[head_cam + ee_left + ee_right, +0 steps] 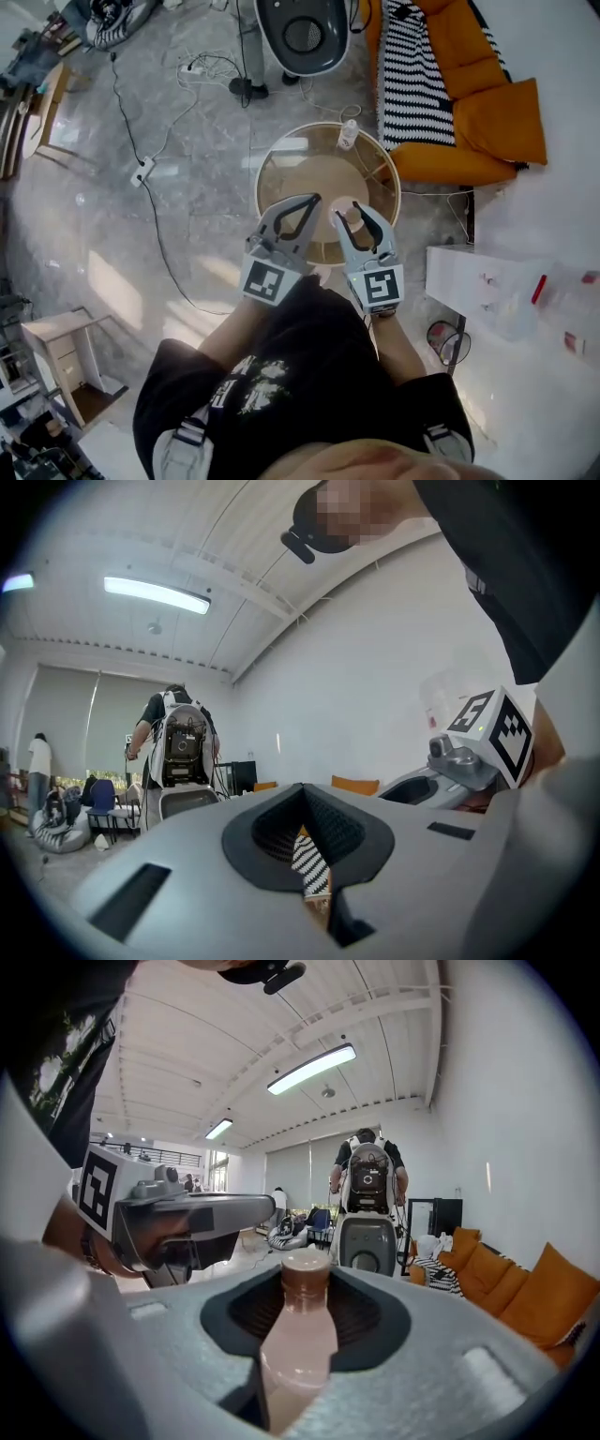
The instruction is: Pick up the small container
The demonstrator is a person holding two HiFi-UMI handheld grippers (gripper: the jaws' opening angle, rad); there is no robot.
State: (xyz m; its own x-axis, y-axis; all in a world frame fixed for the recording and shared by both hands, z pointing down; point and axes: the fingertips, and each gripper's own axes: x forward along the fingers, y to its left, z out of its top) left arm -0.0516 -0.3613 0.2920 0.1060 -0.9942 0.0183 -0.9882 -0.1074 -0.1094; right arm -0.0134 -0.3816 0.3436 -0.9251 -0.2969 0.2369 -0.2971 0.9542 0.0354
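The small container (298,1335), a pale pink bottle with a brown cap, stands upright between the jaws of my right gripper (305,1316), which is shut on it. In the head view the container (349,217) and the right gripper (352,214) hang above the round table (267,183). My left gripper (309,202) is beside it on the left, shut with nothing in it. In the left gripper view, the left gripper (309,860) has its jaws together, leaving only a thin slit.
A second small bottle (348,134) stands at the table's far edge. An orange sofa (487,103) with a striped cushion (408,75) lies at the far right. A white machine (302,33) and floor cables (150,141) are beyond. A person with a backpack (367,1176) stands ahead.
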